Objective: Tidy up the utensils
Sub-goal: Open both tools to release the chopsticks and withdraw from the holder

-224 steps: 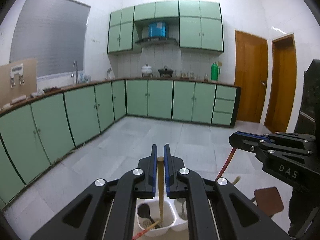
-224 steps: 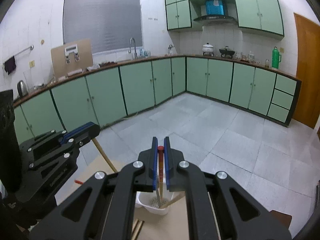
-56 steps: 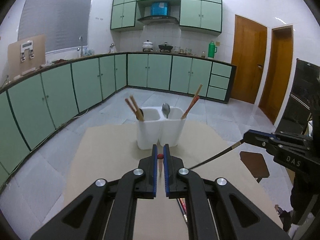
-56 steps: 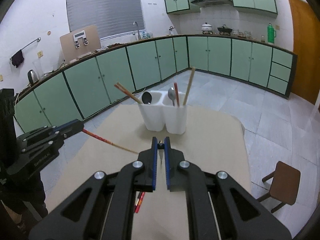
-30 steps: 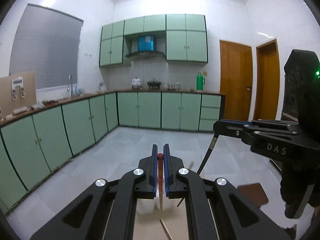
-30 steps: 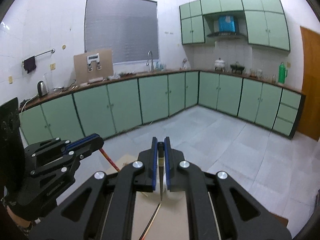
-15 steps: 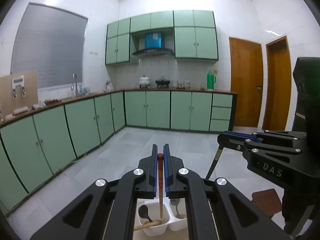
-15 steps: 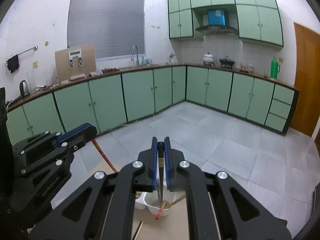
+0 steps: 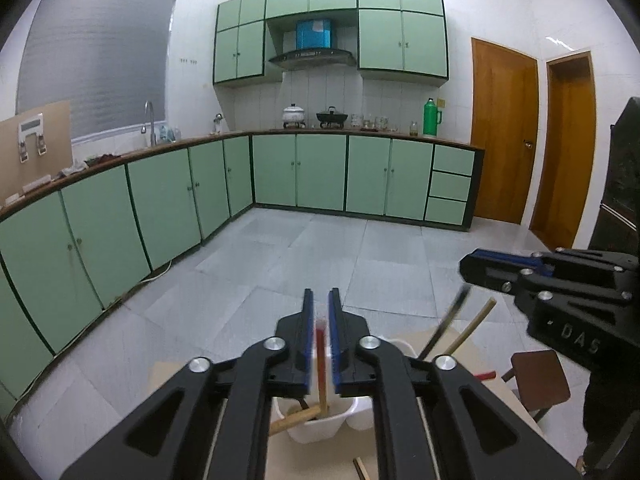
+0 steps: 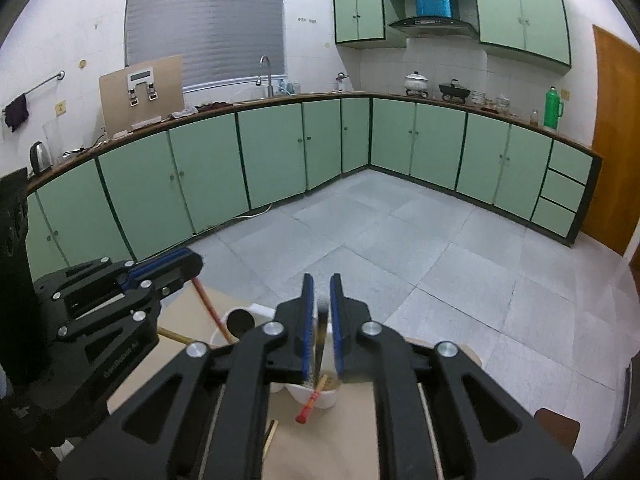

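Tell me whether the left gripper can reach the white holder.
Probably yes: the left gripper hangs right over the white holder, nothing between. Its jaws have just been opening around a red-tipped chopstick whose lower end is already in the holder.

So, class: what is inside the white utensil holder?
A red chopstick stands in it, loose between the left gripper's jaws, which have just been opening; a wooden one leans out. The gripper covers the holder's bottom and right compartment.

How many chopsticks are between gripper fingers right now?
2: a red-topped chopstick in the left gripper, a dark chopstick in the right gripper. Both grippers have just been opening; neither is clamped.
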`<state>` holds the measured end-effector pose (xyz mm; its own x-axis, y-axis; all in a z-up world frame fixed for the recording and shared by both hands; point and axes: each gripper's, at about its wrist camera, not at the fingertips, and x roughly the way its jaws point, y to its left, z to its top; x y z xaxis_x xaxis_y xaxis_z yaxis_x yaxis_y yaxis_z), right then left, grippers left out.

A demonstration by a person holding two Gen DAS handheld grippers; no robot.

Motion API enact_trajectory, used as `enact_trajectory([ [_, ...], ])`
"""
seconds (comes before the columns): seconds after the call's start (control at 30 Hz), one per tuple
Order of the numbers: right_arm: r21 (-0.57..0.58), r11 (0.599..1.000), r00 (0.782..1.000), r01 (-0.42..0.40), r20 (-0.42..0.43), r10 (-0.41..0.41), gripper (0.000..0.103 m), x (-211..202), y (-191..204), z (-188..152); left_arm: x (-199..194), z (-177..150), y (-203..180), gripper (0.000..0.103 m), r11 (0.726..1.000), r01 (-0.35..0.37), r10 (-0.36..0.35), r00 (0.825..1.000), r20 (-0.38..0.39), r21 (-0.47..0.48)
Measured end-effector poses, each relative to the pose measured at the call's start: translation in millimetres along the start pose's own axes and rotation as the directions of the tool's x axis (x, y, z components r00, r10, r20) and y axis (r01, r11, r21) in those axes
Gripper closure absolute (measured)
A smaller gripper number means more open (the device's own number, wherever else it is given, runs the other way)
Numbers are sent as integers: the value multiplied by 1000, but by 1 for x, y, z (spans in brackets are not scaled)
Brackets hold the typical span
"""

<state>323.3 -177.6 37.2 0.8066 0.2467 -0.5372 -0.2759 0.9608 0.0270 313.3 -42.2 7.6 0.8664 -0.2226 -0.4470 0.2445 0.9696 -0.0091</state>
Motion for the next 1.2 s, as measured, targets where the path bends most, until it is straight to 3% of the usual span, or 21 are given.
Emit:
enact_trajectory([
  [0.2, 29, 998, 997, 53, 55, -55, 50, -33, -9, -5, -31, 0, 4, 69, 1000, -12, 13, 999, 37, -18],
  [0.27, 30, 997, 994, 77, 76, -79, 42, -49, -13, -11, -47, -3, 6, 55, 1000, -22, 23, 998, 52, -22],
  [0.4, 51, 992, 987, 114, 104, -118, 23, -78, -21, -32, -84, -19, 6, 42, 999, -43, 45, 996, 79, -26],
  [0.5, 64, 992, 986, 113, 112, -120, 14, -100, -22, -60, -107, -40, 6, 33, 998, -51, 54, 995, 79, -42],
  [0.63, 96, 991, 989, 97, 100, -106, 9, -118, -21, -97, -126, -78, 3, 24, 997, -60, 63, 997, 40, -51],
  [0.77, 164, 983, 996, 77, 26, -82, 7, -123, -14, -156, -134, -122, 1, 19, 996, -71, 70, 997, -28, -54],
  [0.83, 175, 982, 997, 68, 12, -71, 7, -122, -13, -165, -132, -144, 1, 18, 996, -71, 67, 995, -76, -52],
  [0.97, 200, 976, 992, 86, -104, -66, 7, -104, 1, -214, -123, -180, 6, 18, 995, -85, 74, 983, -167, -58],
  [1.2, 173, 980, 979, 94, -194, -59, 7, -86, 24, -264, -119, -226, 11, 18, 991, -122, 104, 963, -247, -55],
])
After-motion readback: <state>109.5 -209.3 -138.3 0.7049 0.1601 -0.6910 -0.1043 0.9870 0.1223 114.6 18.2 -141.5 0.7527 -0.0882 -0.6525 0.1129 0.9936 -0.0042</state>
